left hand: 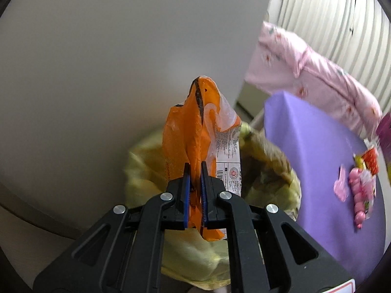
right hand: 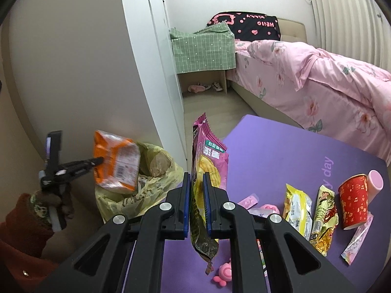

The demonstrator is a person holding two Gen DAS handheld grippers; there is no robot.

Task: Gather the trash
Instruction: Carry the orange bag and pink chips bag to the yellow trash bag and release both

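Observation:
My left gripper (left hand: 195, 171) is shut on an orange snack wrapper (left hand: 195, 127), which stands up over the open yellow-green trash bag (left hand: 146, 168). From the right wrist the same left gripper (right hand: 100, 160) shows with the orange wrapper (right hand: 114, 163) above the trash bag (right hand: 156, 183), held by a hand in a red sleeve. My right gripper (right hand: 196, 179) is shut on a pink and yellow snack packet (right hand: 207, 161), above the left edge of the purple table (right hand: 281, 151). More wrappers (right hand: 298, 210) and a red paper cup (right hand: 353, 201) lie on the table's right side.
A white wall and door frame (right hand: 156, 73) stand behind the bag. A bed with a pink quilt (right hand: 317, 85) runs along the right, beyond the table. Small pink toys (right hand: 223, 274) and sachets (right hand: 356, 241) lie on the table. Pink items (left hand: 361, 190) show at the table's edge.

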